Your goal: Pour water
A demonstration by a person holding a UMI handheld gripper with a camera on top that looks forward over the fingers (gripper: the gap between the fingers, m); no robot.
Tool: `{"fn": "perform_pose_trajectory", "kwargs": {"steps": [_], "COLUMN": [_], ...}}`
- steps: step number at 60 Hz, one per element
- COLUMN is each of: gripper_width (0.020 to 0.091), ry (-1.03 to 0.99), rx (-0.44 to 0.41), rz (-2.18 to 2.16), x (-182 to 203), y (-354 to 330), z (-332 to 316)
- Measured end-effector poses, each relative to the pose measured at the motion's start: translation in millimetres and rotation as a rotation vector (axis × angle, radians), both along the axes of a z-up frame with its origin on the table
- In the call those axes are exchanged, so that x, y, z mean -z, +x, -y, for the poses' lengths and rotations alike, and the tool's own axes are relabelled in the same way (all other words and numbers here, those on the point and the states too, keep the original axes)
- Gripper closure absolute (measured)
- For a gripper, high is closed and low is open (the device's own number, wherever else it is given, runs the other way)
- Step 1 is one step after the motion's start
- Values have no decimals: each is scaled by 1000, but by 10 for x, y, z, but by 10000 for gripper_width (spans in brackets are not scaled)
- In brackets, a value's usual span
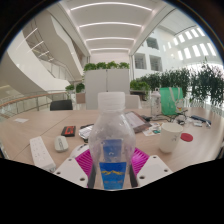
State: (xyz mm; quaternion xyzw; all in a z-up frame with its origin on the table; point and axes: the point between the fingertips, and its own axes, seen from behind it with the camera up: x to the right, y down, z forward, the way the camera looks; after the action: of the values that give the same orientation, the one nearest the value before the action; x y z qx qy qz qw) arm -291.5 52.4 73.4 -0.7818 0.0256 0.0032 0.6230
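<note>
So the gripper [112, 165] has the water bottle [112, 140] pinched between its two pink pads [84, 160], both fingers pressing on the sides, cap still on by the look of it. The bottle is held upright, clear of the table [30, 125] as far as I can tell. Just ahead and to the right sits a white paper cup [170, 137], which is my guess for the target (nothing else nearby looks like it wants water). I'd call this the carry step: grasp done, pour not started. The next move calls for swinging over to the cup and tipping gently, though that cap could be a problem.
</note>
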Motion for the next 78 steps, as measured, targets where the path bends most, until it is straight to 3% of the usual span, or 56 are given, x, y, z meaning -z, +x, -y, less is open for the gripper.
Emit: {"fn": "perform_pose_trajectory", "kwargs": {"steps": [8,18,26,28,39,40,43,46,48,49,50,51,67,74,75,76,77,78], "gripper_width": [631,720,721,743,720,720,718,721,721,721,722,721,721,721,720,720,720,721], "ry": [-35,-131,-170,-179,-201,-206,-224,-238,-220,-213,-211,-197,-105,-169,-169,-149,-156,-167], "rx": [-62,-143,-202,-199,-198,-165,-176,-132,-138,-182,-163,-125,-128,-199,-222,-317,-285,-323], "rz": [-10,-162,-621,-762,-1680,-1756,-1909,-2021,-2070,-2105,-2144,-2152,-2329,-2167,-2094,-2007,-1927,-1824], "x": [163,151,-323,-454,-1075,-1186,-1161,-1081,-1130,-1179,-1264,-1269,-1572,-1666,-1699,-1718,-1816,-1864], "y": [-95,-186,-310,-364,84,106,209,365,443,538,595,546,926,803,776,794,741,670], "z": [8,-29,-177,-290,-744,-796,-896,-955,-960,-815,-812,-987,-939,-910,-897,-649,-823,-799]}}
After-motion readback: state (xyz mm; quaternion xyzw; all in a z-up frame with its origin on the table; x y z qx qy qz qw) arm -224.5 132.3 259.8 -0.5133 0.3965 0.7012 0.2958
